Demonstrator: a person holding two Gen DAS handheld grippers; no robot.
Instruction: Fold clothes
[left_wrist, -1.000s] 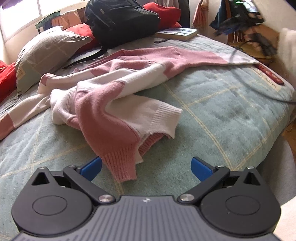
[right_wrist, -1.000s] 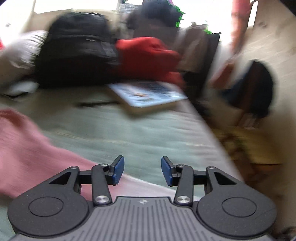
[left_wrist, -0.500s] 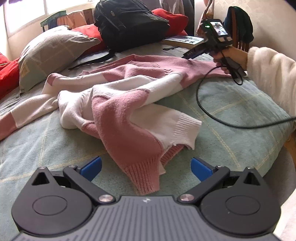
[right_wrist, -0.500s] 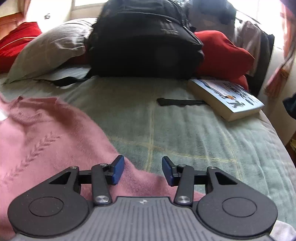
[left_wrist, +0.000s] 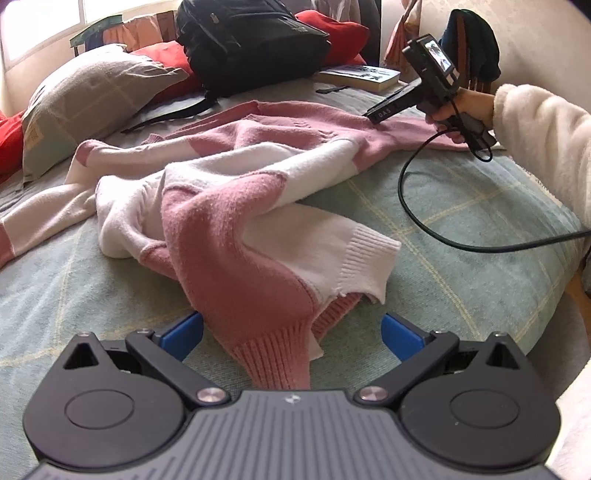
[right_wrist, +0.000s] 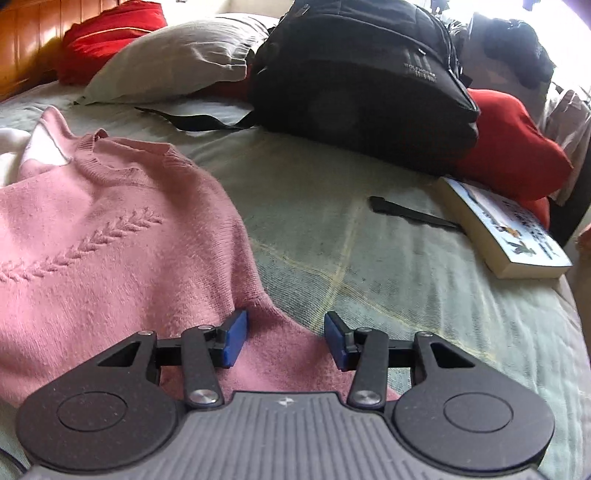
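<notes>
A fuzzy pink-and-white sweater (left_wrist: 236, 206) is lying crumpled on the soft green bed (left_wrist: 461, 236). Both the left gripper (left_wrist: 291, 332) and the right gripper (right_wrist: 284, 339) are holding their blue fingers (right_wrist: 233, 338) spread, pinching nothing.

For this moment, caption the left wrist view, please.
Open left hand-held gripper nears crumpled pink-and-white sweater on bed; right hand-held gripper at its far edge.

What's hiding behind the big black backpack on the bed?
Behind the black backpack a red cushion pokes out, beside a grey pillow. Whatever sits directly behind the bag is covered, so I can't see it.
</notes>
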